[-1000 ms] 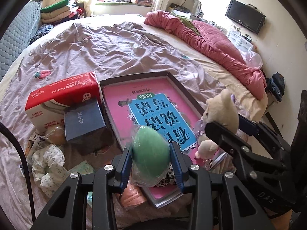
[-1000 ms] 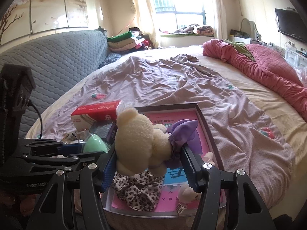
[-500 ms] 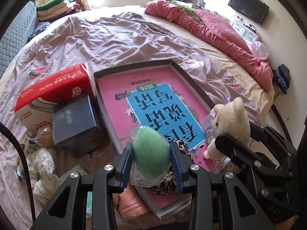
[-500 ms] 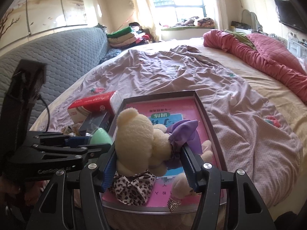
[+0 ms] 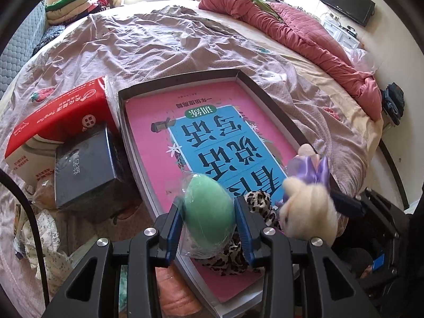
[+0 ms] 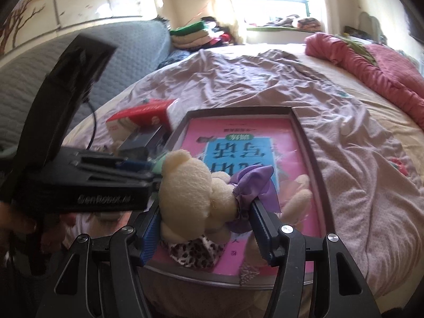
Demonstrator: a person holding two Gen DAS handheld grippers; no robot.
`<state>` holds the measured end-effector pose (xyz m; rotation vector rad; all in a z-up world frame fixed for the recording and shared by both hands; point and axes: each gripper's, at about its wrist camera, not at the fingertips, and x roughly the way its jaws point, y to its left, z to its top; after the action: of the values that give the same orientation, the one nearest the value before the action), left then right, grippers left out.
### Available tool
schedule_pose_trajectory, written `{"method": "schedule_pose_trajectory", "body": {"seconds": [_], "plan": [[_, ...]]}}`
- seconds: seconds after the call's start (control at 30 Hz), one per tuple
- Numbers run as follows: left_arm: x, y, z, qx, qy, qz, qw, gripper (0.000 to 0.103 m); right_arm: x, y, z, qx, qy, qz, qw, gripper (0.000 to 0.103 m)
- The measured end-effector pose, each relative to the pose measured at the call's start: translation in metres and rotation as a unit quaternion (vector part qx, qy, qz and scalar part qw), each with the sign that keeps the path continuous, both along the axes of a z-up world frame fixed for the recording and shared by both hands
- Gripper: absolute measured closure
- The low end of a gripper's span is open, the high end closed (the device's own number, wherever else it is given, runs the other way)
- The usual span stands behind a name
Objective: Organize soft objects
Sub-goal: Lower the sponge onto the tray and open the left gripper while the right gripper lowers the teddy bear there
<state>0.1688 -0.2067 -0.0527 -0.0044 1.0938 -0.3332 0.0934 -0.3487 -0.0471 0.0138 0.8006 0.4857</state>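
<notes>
My left gripper (image 5: 209,218) is shut on a green egg-shaped sponge (image 5: 208,212) in clear wrap, held over the near end of a dark shallow box (image 5: 182,78) lined with a pink and blue book (image 5: 212,137). My right gripper (image 6: 205,221) is shut on a cream teddy bear (image 6: 196,193) with a purple bow (image 6: 254,182), held over the box's near end (image 6: 238,112). The bear also shows in the left wrist view (image 5: 307,206). A leopard-print cloth (image 5: 261,205) lies in the box under both grippers.
A red tissue box (image 5: 61,116) and a dark blue box (image 5: 84,164) lie left of the dark box. Floral cloth (image 5: 45,235) and an orange item (image 5: 175,296) lie near the front edge. A pink quilt (image 5: 304,31) is bunched at the far right of the bed.
Both grippers have moved forward and lower over the near end of the box, still holding the sponge and the bear. The bear now sits closer to the left gripper.
</notes>
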Motion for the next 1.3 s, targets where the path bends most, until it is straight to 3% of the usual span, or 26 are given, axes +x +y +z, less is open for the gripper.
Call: {"method": "schedule_pose_trajectory", "body": {"seconds": [0.4,0.93,1.3], "plan": [[0.016,-0.005,-0.009,0.01,0.024,-0.006,0.9996,0.064,0.002,0.029,-0.029,-0.099,0.023,0.041,0.994,0.039],[0.022,-0.001,-0.014,-0.011,0.035,0.007,0.9993,0.062,0.008,0.027,-0.034,-0.077,0.026,0.016,0.997,0.034],[0.023,0.003,-0.014,-0.025,0.044,0.014,0.9986,0.05,0.005,0.025,-0.03,-0.069,0.024,0.017,0.997,0.027]]}}
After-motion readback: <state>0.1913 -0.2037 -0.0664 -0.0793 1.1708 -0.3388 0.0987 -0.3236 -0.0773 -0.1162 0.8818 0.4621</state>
